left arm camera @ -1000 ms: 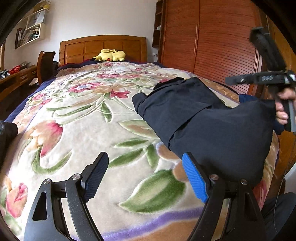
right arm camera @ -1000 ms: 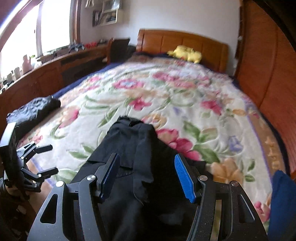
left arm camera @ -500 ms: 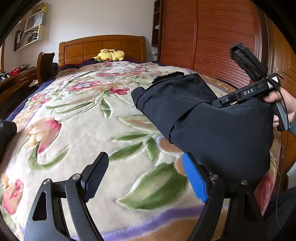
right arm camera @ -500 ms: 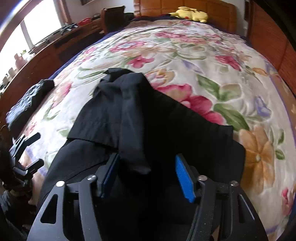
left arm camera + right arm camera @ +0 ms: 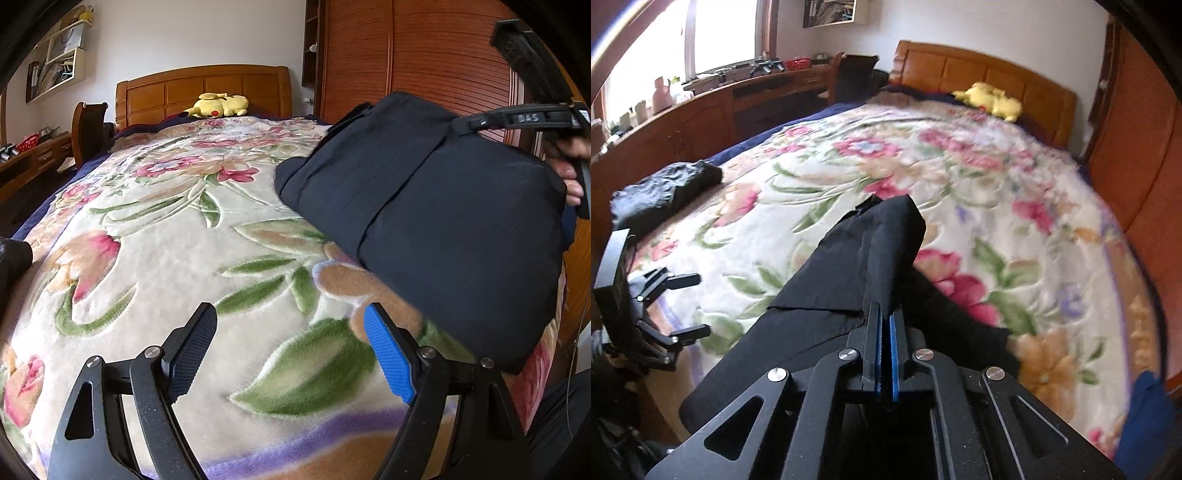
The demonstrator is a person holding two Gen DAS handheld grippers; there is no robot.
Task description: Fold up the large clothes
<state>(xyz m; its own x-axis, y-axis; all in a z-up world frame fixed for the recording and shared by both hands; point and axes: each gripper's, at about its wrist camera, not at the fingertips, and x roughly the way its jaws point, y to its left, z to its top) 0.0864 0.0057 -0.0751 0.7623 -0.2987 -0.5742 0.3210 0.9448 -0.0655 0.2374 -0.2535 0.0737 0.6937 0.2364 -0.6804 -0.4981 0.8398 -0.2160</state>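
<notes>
Dark garment (image 5: 436,206) lying partly folded near the foot of the floral blanket (image 5: 177,258), one fold raised off it. Right gripper (image 5: 885,325) clamped tight on that raised fold. Left gripper (image 5: 291,354) just beside the garment's near edge, jaws wide, nothing between them. Best to carry the pinched layer low and level across the garment, keeping edges aligned, and pin the near edge against dragging

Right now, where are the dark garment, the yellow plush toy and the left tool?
dark garment (image 5: 454,221), left wrist view, middle of the cloth.
yellow plush toy (image 5: 218,105), left wrist view, its body.
left tool (image 5: 288,354), left wrist view, between its tips.
</notes>
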